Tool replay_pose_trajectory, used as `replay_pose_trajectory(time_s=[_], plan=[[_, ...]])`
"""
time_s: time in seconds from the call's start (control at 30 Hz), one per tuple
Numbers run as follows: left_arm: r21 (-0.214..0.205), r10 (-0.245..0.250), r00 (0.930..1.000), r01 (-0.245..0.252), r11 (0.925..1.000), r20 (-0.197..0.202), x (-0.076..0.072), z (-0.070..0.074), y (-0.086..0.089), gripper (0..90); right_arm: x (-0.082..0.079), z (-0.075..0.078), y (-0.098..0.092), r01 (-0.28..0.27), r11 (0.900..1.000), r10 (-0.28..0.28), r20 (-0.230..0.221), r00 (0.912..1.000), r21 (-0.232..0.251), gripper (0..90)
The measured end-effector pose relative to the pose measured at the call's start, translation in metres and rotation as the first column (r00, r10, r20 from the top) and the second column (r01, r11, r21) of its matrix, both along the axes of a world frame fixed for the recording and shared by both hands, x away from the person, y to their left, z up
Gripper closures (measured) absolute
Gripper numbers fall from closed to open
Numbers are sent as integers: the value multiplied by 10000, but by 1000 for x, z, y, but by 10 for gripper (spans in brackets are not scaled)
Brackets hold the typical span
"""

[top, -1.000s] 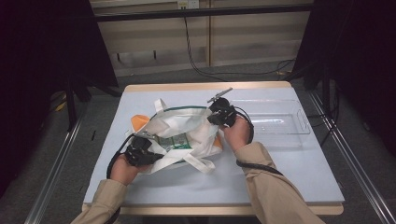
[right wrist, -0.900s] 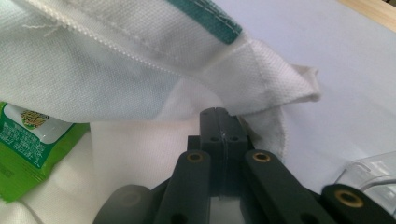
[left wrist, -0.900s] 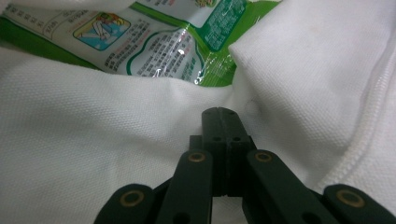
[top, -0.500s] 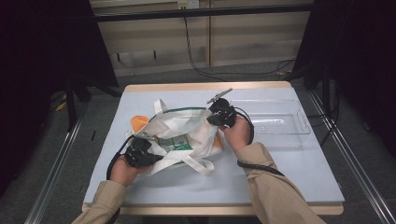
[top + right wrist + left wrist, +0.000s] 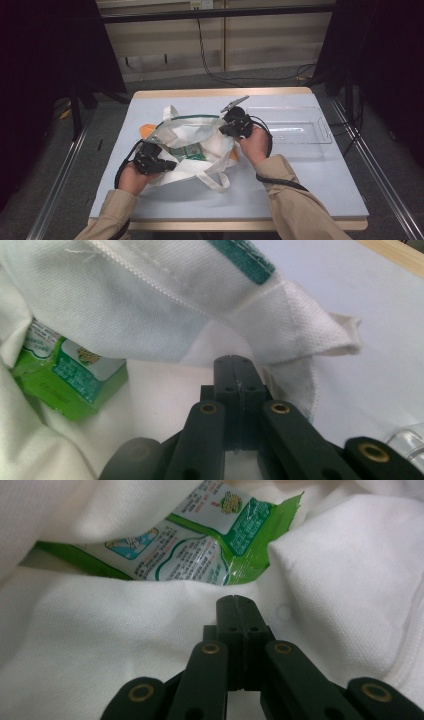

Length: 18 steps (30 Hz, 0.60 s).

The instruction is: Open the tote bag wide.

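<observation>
A white cloth tote bag point(image 5: 200, 137) with a green-trimmed rim lies in the middle of the table, its mouth held apart. My left gripper point(image 5: 167, 165) is shut on the bag's near-left rim, its jaws pinching white cloth point(image 5: 150, 645). My right gripper point(image 5: 227, 129) is shut on the far-right rim, where the folded cloth point(image 5: 295, 330) bunches at the jaw tips. Inside the bag lies a green and white snack packet point(image 5: 187, 151), which the left gripper view shows as a printed wrapper point(image 5: 200, 545) and the right gripper view as a green block point(image 5: 70, 385).
A clear plastic tray point(image 5: 295, 125) stands to the right of the bag, close to my right hand. Something orange point(image 5: 146, 130) pokes out from under the bag at its left. The pale blue tabletop point(image 5: 310, 190) spreads in front; metal rails run along both sides.
</observation>
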<state>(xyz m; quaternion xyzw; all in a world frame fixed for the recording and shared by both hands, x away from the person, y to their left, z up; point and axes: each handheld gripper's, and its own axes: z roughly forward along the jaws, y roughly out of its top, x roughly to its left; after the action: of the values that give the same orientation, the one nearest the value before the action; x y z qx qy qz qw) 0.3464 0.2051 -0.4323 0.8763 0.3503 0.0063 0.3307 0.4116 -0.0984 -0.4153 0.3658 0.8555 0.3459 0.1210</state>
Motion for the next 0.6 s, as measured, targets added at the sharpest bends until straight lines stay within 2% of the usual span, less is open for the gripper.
replay_pose_trajectory(time_s=[0.2,0.37,0.6], plan=[[-13,124,9998,-124,9999,141,2,5,-1,900,-5,4,2,-274,9996,274,70,9996,-8,900],[-70,230,9993,-228,9997,301,5,8,-5,900,-10,8,4,-449,9987,447,102,9989,228,900],[-118,147,9992,-143,9998,364,8,8,-14,900,-14,10,9,-704,9971,701,84,9975,294,900]])
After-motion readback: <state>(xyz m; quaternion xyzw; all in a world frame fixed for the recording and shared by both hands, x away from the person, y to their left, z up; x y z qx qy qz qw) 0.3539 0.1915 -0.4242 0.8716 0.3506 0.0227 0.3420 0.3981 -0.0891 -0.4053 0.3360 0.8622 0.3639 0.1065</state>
